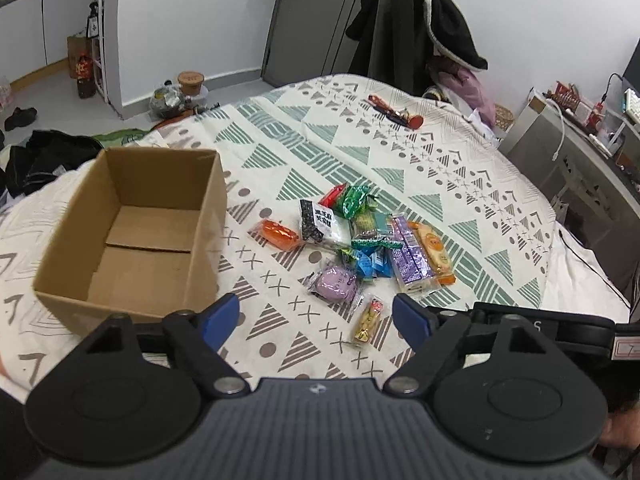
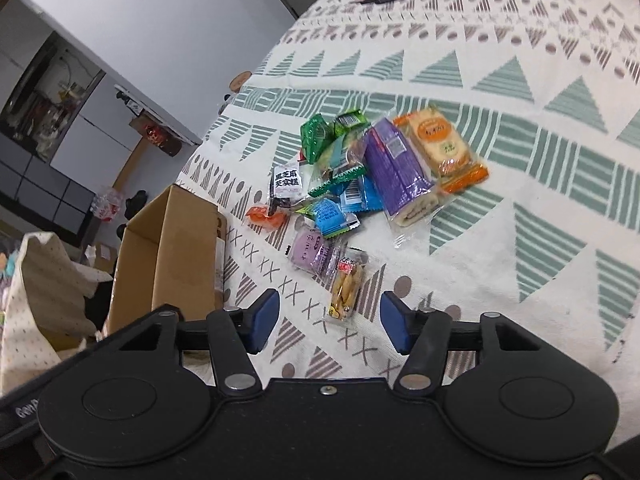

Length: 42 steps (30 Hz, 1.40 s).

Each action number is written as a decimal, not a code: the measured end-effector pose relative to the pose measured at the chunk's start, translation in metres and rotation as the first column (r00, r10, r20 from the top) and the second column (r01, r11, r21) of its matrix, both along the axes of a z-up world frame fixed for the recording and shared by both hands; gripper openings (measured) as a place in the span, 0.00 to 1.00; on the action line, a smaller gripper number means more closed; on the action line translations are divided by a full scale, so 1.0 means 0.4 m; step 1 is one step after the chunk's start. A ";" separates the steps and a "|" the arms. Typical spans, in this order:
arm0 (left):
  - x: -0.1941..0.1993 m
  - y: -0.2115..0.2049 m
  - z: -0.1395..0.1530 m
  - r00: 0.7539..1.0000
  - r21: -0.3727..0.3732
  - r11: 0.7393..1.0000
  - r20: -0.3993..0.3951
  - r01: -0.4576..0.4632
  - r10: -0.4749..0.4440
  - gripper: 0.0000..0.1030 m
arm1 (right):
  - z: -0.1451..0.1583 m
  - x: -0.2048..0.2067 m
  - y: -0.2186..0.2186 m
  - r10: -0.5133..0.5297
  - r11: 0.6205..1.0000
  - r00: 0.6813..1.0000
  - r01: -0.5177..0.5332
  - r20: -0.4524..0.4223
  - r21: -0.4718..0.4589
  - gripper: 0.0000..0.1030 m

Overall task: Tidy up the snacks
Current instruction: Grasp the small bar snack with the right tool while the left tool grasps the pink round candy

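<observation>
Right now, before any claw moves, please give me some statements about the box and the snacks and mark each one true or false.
1. The cardboard box holds no snacks. True.
2. The left claw grips a snack. False: it is open and holds nothing.
3. The small yellow snack packet lies nearest the right claw. True.
4. The purple roll-cake packet is inside the box. False: it lies on the patterned cloth with the other snacks.
5. Both claws are open. True.
</observation>
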<state>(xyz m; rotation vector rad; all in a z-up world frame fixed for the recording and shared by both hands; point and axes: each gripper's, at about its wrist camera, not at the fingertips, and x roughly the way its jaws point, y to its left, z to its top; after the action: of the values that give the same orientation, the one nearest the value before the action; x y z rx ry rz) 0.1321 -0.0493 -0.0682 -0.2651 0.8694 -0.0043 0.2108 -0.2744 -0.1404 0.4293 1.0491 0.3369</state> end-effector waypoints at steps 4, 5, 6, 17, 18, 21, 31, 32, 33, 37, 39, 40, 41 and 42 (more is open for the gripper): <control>0.038 -0.009 -0.034 1.000 -0.012 1.000 -0.023 0.008 -0.008 0.72 | -0.030 0.030 0.016 0.006 1.000 0.999 -0.006 -0.033 0.007 0.47; 0.046 -0.012 -0.042 1.000 -0.010 1.000 -0.028 0.010 -0.010 0.72 | -0.036 0.036 0.020 0.009 1.000 0.999 -0.009 -0.042 0.009 0.46; 0.056 -0.014 -0.050 0.999 -0.007 1.000 -0.033 0.011 -0.012 0.72 | -0.045 0.043 0.023 0.010 1.000 0.999 -0.010 -0.052 0.009 0.45; 0.160 -0.010 -0.145 0.994 -0.037 0.999 -0.108 0.013 -0.017 0.61 | -0.136 0.122 0.035 -0.031 0.998 0.986 0.038 -0.163 0.043 0.32; 0.168 -0.010 -0.154 0.993 -0.041 0.999 -0.117 0.013 -0.018 0.60 | -0.143 0.127 0.034 -0.041 0.998 0.985 0.048 -0.170 0.035 0.31; 0.188 -0.007 -0.178 0.990 -0.042 0.999 -0.136 0.021 -0.026 0.59 | -0.160 0.139 0.038 -0.043 0.998 0.982 0.049 -0.183 0.029 0.31; 0.264 -0.025 -0.243 0.975 -0.037 0.996 -0.209 0.076 -0.082 0.59 | -0.160 0.142 0.001 -0.104 0.994 0.982 0.106 -0.160 0.005 0.16; 0.271 -0.029 -0.246 0.973 -0.035 0.996 -0.214 0.084 -0.090 0.59 | -0.159 0.140 -0.003 -0.113 0.993 0.981 0.115 -0.156 0.003 0.16; 0.278 -0.035 -0.249 0.971 -0.036 0.995 -0.217 0.096 -0.102 0.59 | -0.158 0.138 -0.009 -0.125 0.992 0.980 0.126 -0.153 -0.002 0.16; 0.298 -0.060 -0.260 0.966 -0.024 0.991 -0.218 0.134 -0.136 0.63 | -0.147 0.135 -0.023 -0.155 0.987 0.980 0.150 -0.124 -0.048 0.16; 0.309 -0.073 -0.276 0.966 0.003 0.989 -0.214 0.151 -0.146 0.64 | -0.151 0.135 -0.030 -0.165 0.986 0.977 0.161 -0.132 -0.041 0.18; 0.314 -0.081 -0.285 0.965 0.015 0.989 -0.223 0.148 -0.141 0.65 | -0.152 0.135 -0.030 -0.166 0.986 0.977 0.163 -0.135 -0.039 0.20; 0.319 -0.082 -0.294 0.962 0.014 0.989 -0.234 0.147 -0.139 0.65 | -0.153 0.136 -0.031 -0.168 0.986 0.976 0.164 -0.139 -0.044 0.22; 0.322 -0.084 -0.301 0.962 0.003 0.989 -0.233 0.147 -0.142 0.65 | -0.153 0.137 -0.027 -0.170 0.985 0.975 0.164 -0.143 -0.053 0.24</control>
<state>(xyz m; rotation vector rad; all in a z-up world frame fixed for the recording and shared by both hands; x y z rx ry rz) 0.2610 -0.0828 -0.1886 -0.1848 1.1207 -0.1025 0.2656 -0.2854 -0.2017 0.5082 1.1529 0.1352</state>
